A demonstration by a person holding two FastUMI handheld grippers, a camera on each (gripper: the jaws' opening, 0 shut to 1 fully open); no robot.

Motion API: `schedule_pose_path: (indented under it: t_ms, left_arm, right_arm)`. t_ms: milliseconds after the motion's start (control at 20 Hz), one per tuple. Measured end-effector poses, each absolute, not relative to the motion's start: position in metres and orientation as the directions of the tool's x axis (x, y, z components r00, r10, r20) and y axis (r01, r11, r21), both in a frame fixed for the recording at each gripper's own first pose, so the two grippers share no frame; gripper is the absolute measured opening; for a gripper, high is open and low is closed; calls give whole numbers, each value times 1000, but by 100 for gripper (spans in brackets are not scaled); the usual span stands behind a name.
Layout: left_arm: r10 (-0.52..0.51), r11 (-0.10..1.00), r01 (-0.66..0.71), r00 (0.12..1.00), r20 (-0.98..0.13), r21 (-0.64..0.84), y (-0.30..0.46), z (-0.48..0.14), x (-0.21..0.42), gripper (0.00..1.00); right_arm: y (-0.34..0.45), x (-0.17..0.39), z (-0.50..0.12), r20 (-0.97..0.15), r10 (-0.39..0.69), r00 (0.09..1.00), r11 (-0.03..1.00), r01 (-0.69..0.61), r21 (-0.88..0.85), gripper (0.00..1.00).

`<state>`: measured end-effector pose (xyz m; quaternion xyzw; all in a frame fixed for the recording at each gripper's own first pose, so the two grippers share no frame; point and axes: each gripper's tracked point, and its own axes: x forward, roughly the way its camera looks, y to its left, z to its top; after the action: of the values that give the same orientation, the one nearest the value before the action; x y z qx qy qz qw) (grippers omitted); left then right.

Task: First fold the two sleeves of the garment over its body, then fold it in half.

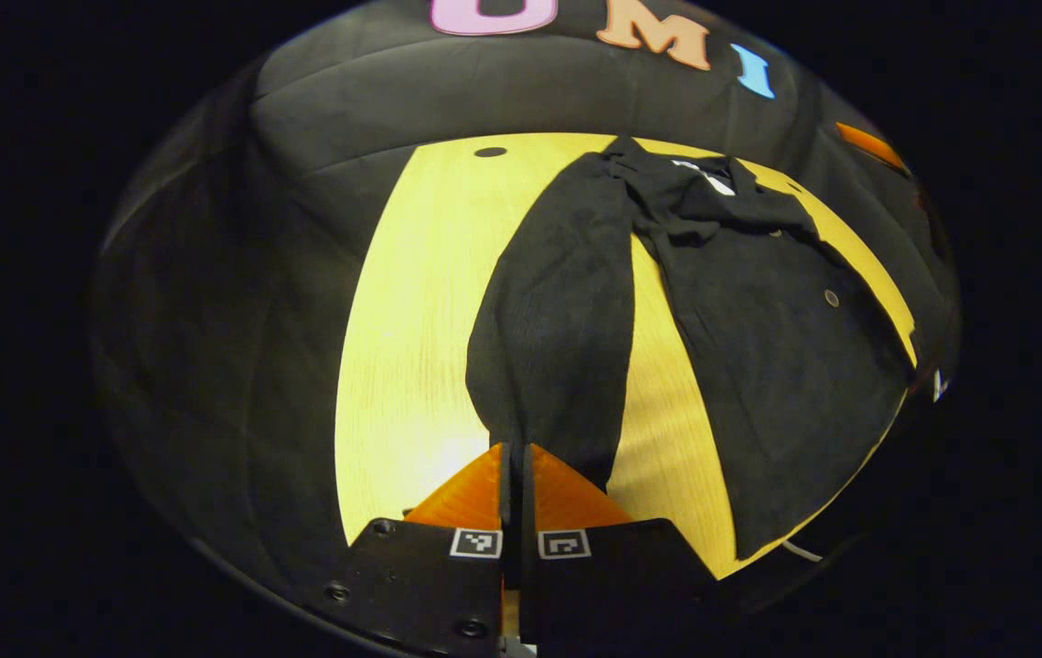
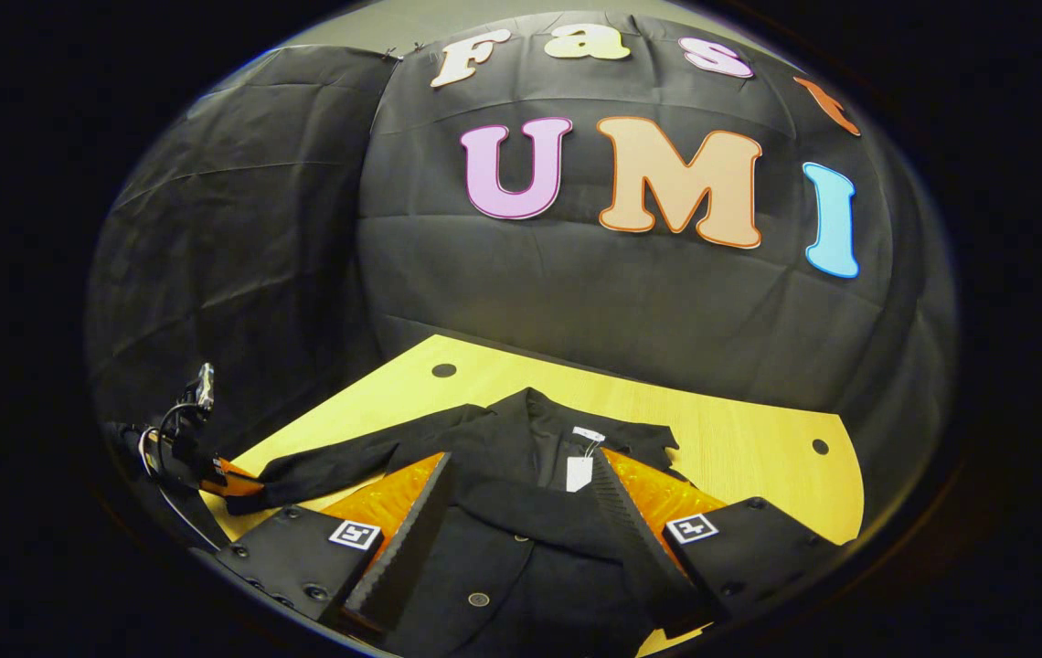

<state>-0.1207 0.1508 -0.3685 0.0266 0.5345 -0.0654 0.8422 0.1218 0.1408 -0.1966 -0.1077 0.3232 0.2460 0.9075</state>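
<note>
The black garment [image 1: 786, 347] lies spread on the desk [image 1: 411, 320]. The left tool [image 1: 515, 475] is clamped on the sleeve [image 1: 558, 311] cuff; the right tool [image 2: 521, 539] hovers spread above the collar. Sleeve-folding step: carry the cuff across the body.

Your garment [image 1: 759, 347] is matt black cloth with a soft, slightly napped look and small shiny buttons [image 1: 831, 298]. The table [image 1: 411, 347] under it is pale wood-grain with a smooth finish. Your gripper fingers [image 2: 411, 539] look like ridged black rubber against translucent orange plastic.
</note>
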Motion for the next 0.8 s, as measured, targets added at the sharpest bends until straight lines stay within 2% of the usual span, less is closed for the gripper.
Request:
schedule_pose_path:
  t_ms: [150, 300, 800]
  left_arm:
    - [-58, 994, 107, 420, -906, -14, 150, -371, -122, 0]
    - [-3, 994, 101, 461, -887, 49, 150, -359, -111, 0]
    - [-46, 990, 129, 656, -753, 52, 91, -257, -12, 0]
  right_arm:
    - [132, 118, -198, -648, 372, 665, 859, -511, -31, 97]
    - [118, 118, -192, -647, 364, 670, 864, -503, -35, 98]
    - [75, 116, -183, -633, 371, 680, 869, -495, -22, 98]
